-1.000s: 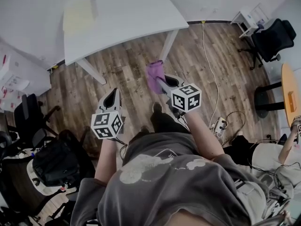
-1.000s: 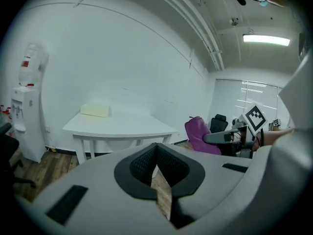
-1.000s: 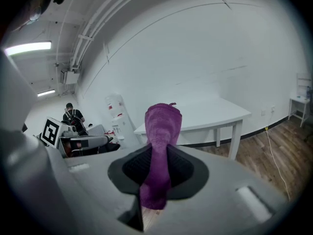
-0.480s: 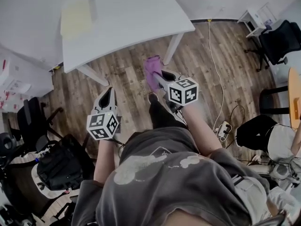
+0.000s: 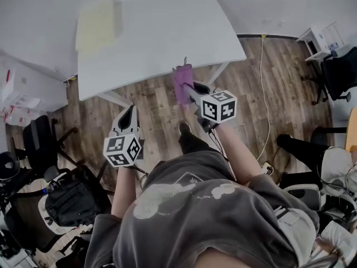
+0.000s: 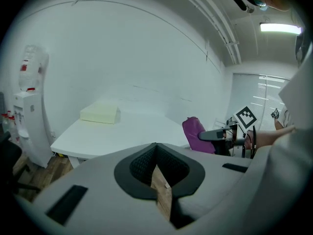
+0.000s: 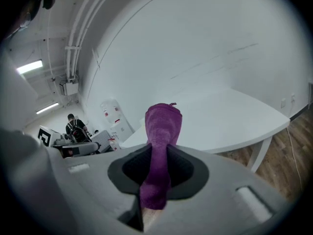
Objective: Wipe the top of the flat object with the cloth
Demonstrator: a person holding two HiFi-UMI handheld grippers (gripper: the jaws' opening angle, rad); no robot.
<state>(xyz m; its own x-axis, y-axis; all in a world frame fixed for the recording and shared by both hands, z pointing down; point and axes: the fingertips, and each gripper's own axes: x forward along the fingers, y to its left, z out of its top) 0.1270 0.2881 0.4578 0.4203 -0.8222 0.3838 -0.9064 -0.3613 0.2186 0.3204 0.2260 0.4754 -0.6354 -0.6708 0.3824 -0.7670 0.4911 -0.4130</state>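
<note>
Head view reference: cloth in grip, approach to the table under way

Right gripper point(image 5: 189, 92): the jaws are clamped on the purple cloth point(image 5: 183, 82). In the right gripper view the cloth stands up between the pads and its free end hangs below them. Seen from the head camera, the cloth is above the floor just off the near edge of the table point(image 5: 167, 32) and does not touch it.

Left gripper point(image 5: 129, 114): the jaws are drawn together at the tips and nothing is held between them. Only a sliver of wooden floor shows behind the pads. It sits further back from the table's near edge than the right gripper.

Arm pose: the right forearm reaches forward and up from the torso and aims the jaws at the table. The left forearm is bent, with the gripper kept closer to the body and pointing the same way.

Task object: the flat object point(image 5: 99, 18), a pale yellow pad, lies on the far left part of the table, well apart from the cloth.

Step in hand, as judged: carrying the cloth to the work surface; wiping has not begun.

Next move calls for:
- carrying the right gripper across the table toward its far left part
- lowering the cloth until it lies on the pad's top face
- steadying the pad with the left gripper if it slides
</note>
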